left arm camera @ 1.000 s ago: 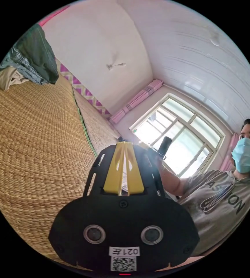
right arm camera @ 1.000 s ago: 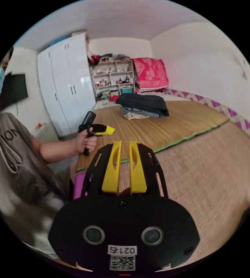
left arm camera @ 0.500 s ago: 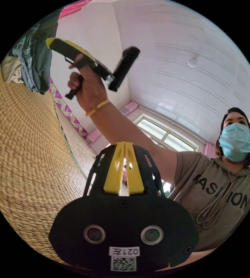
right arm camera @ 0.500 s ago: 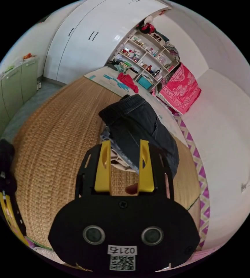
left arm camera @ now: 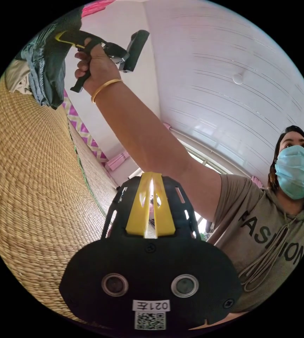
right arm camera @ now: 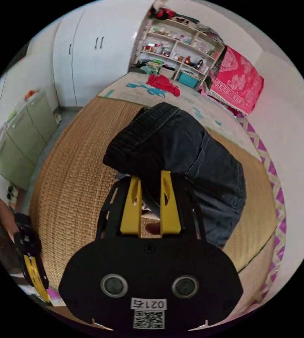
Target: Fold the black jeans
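The black jeans (right arm camera: 194,155) lie bunched on top of a small pile of clothes on a straw mat (right arm camera: 74,176). My right gripper (right arm camera: 150,176) is at the near edge of the jeans, its yellow jaws narrowed with dark denim between them. In the left gripper view the person's outstretched hand holds this right gripper (left arm camera: 65,37) against the pile, where the black jeans (left arm camera: 53,67) hang over grey-blue and beige garments. My left gripper (left arm camera: 151,176) hovers above the straw mat (left arm camera: 36,176), jaws shut on nothing. That left gripper (right arm camera: 39,285) also shows low at the mat's edge.
The person in a mask and grey hoodie (left arm camera: 264,225) stands beside the mat. Beyond the pile are open shelves (right arm camera: 180,28), a pink cloth (right arm camera: 236,81), a red garment (right arm camera: 164,82), a white wardrobe (right arm camera: 88,52) and green cabinets (right arm camera: 25,130).
The person's arm stretched out and carried the right gripper up to the clothes pile. Its jaws spread wide, then narrowed onto the jeans' edge. The left gripper stayed shut.
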`<state>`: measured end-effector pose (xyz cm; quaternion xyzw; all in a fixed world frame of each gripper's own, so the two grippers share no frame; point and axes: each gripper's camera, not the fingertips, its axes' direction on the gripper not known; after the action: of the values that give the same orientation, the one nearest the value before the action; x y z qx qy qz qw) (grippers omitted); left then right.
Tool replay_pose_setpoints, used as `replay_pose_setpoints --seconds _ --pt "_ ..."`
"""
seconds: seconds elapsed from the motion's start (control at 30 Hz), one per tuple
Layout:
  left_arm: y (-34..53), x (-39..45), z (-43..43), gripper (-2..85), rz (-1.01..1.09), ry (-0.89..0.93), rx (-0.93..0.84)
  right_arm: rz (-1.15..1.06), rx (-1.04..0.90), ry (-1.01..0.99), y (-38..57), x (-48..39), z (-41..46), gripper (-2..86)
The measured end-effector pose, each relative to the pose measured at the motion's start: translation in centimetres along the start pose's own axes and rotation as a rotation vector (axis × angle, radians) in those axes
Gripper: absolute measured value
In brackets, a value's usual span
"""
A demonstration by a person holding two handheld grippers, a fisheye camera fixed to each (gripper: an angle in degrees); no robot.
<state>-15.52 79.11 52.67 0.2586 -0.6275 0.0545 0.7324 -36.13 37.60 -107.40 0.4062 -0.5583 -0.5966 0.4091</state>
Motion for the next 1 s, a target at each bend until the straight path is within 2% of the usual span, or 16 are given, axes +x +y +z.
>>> replay_pose_setpoints --seconds 0.1,0.3,0.43,0.57,0.67,0.8,0.93,1.0 --pt "0.4 0.0 0.2 -1.0 -0.008 -0.001 -0.002 0.148 0.082 -0.11 1.3 6.4 -2.3 7.2" --pt "1.3 -0.2 0.7 -1.0 -0.021 -0.006 -0.003 0.398 0.253 -0.197 5.9 18.4 -8.6 6.8" --pt "2.0 -0.4 1.2 -0.9 -0.032 -0.009 -0.006 0.478 0.311 -0.151 10.0 24.4 -14.5 6.7" --pt "2.6 -0.7 1.7 -0.9 -0.047 -0.018 -0.008 0.513 0.322 -0.024 17.1 29.9 -24.8 6.6" --pt "3.1 -1.0 2.1 -0.9 -0.055 -0.023 -0.007 0.492 0.253 0.141 22.9 30.8 -33.0 6.5" --pt "3.6 -1.2 2.6 -0.9 -0.061 -0.031 -0.006 0.417 0.011 0.395 31.6 26.9 -40.5 6.5" --pt "4.3 -1.5 3.2 -0.9 -0.067 -0.035 -0.006 0.402 -0.166 0.428 40.0 20.0 -39.1 6.5" --pt "4.5 -1.6 3.5 -0.9 -0.063 -0.036 -0.006 0.357 -0.321 0.429 44.9 13.5 -32.3 6.4"
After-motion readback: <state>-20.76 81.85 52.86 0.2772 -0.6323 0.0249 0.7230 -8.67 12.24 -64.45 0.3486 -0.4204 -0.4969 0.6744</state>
